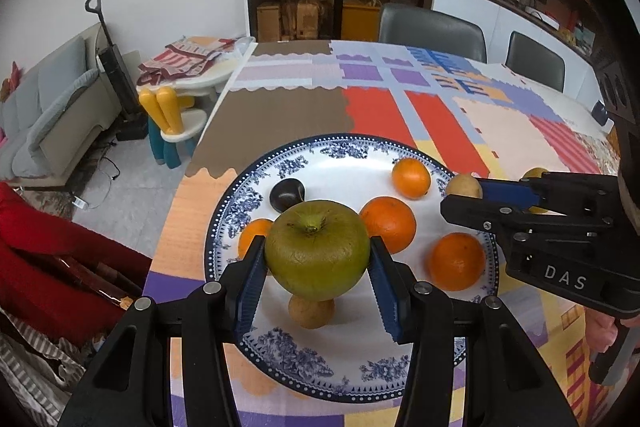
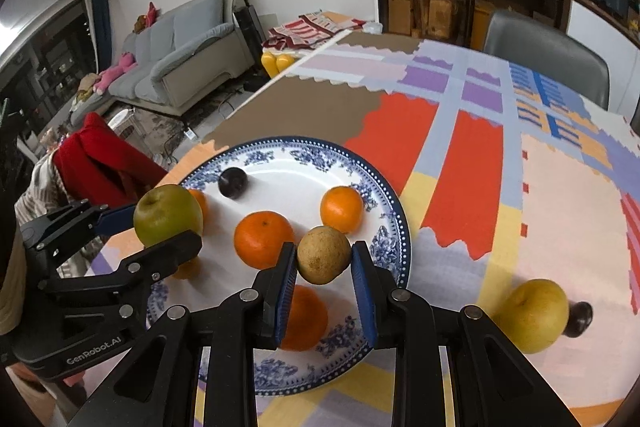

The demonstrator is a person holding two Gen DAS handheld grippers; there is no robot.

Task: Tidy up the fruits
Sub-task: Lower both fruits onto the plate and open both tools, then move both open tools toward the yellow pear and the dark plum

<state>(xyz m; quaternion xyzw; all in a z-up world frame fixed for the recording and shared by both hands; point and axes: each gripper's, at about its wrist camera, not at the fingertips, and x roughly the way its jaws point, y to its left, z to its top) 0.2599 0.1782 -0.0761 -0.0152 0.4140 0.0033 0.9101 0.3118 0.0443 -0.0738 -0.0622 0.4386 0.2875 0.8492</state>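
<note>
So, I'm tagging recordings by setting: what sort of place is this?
Most likely a home's living and dining area: a grey sofa, a dining table under a patchwork tablecloth, and a child's plastic chair.

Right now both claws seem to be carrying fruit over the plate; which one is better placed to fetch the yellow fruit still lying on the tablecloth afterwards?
Probably the right gripper: the yellow fruit lies off the plate on its side.

left tongs [image 1: 317, 267] angled downward, clamped on a fruit, right tongs [image 2: 324, 267] angled downward, clamped likewise
</note>
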